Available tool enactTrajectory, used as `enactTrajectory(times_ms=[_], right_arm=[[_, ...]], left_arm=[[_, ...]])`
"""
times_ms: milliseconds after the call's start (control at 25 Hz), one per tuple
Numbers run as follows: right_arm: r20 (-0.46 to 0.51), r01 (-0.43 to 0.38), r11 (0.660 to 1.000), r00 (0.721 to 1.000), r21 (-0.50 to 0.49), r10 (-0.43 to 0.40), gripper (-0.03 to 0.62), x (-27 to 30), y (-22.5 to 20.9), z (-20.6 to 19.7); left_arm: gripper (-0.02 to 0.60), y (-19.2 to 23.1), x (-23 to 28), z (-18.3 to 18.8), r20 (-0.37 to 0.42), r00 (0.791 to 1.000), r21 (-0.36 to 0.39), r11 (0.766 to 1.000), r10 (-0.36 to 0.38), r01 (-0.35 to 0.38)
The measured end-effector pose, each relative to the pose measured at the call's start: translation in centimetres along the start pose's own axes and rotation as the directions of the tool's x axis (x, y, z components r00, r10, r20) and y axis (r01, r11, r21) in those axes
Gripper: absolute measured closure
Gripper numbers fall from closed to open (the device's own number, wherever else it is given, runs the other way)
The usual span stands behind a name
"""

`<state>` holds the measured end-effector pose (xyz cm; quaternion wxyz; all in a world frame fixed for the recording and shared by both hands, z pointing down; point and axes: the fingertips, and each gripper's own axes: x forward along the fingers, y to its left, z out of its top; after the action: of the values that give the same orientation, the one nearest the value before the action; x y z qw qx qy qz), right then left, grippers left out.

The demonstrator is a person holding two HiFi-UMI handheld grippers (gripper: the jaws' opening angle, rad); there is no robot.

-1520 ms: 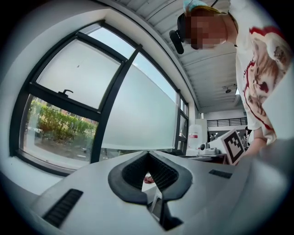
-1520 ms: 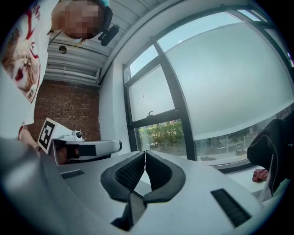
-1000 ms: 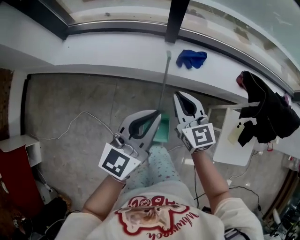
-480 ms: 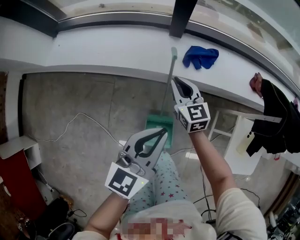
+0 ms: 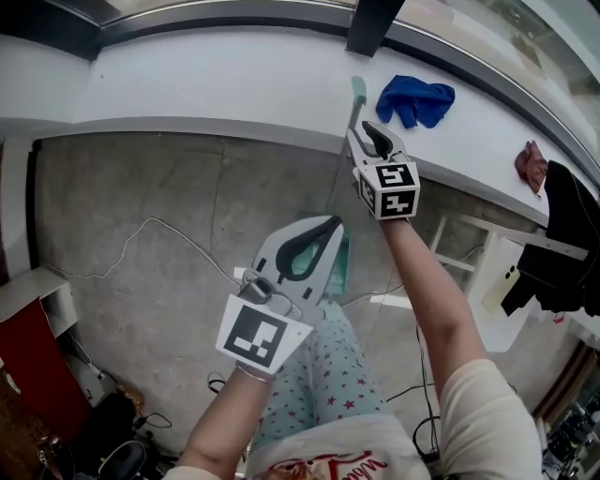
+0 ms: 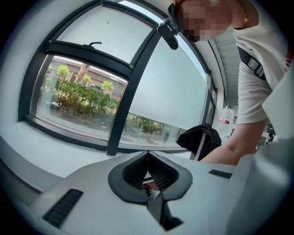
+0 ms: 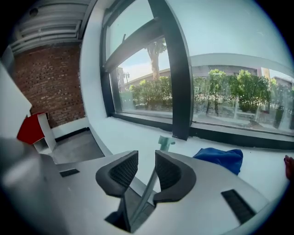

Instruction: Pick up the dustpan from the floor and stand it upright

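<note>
Right gripper view shows the right gripper (image 7: 146,158) with its jaws partly apart, having just been opening. The dustpan's thin handle (image 7: 143,202) runs up the gap between the ribbed pads, close to the right-hand pad but not clamped. Whether it brushes that pad cannot be told. In the left gripper view, the left gripper (image 6: 147,156) has its jaws closed tip to tip with nothing held. Only a sliver of the person's clothing shows through the hollow behind the tips.

From the head view, the dustpan (image 5: 339,267) stands upright on the floor (image 5: 141,178) near the foot of the wall under the sill (image 5: 206,89). Its green pan is down on the floor, largely hidden behind the left gripper (image 5: 331,223). Its long axis runs from the pan up along the handle, which passes through the right gripper (image 5: 373,131). The handle's pale green top end shows against the sill's front edge, and whether it leans on the sill cannot be told.

A blue cloth (image 5: 415,98) lies on the sill just beside the handle's top end, near the dark window post (image 5: 367,23). A black garment (image 5: 572,253) hangs over a white rack (image 5: 473,281) at the floor's right edge. A thin cable (image 5: 150,225) trails across the floor to the left of the pan. A red cabinet (image 5: 23,342) stands at the floor's left edge. The person's leg (image 5: 323,361), in star-print fabric, is just below the pan.
</note>
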<state>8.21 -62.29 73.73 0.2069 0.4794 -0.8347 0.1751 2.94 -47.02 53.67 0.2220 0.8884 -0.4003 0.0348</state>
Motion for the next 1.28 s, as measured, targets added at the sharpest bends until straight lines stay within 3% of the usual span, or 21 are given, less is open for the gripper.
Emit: enactTrajectory(times_ms=[240,440,680,720,920,1280], right_arm=[[-0.052,0.005,0.998,0.999,0.068,-0.001,0.428,4.1,-1.7,-2.1],[-0.101,0.059,0.991,0.994,0.120,-0.047,0.425,6.1,-3.4,-3.8],[-0.124,0.057,0.988,0.991,0.142,-0.039,0.444,7.1,-3.6,-4.9],[-0.124,0.047,0.989,0.992,0.138,-0.029,0.469,7.3,-3.4,-4.8],[-0.150,0.051,0.985,0.988,0.164,-0.026,0.480,7.5,-2.9,-4.7],[-0.050,0.029,0.981,0.999,0.191,-0.019,0.496,5.1,-0.7,-1.4]], left_arm=[[0.560,1.7,-0.3,-1.8,0.003,0.999,-0.053,0.998,0.039,-0.039],[0.560,1.6,-0.8,-3.5,-0.017,0.999,-0.068,0.997,0.044,-0.045],[0.560,1.3,-1.8,-3.9,-0.050,0.997,0.006,0.999,0.051,-0.051],[0.560,1.2,-1.9,-3.9,-0.054,0.997,0.014,0.999,0.050,-0.049],[0.560,0.7,-2.3,-3.5,-0.059,0.997,0.028,0.999,0.043,-0.041],[0.560,0.1,-3.7,-2.5,-0.047,0.998,0.041,0.998,0.045,-0.043]])
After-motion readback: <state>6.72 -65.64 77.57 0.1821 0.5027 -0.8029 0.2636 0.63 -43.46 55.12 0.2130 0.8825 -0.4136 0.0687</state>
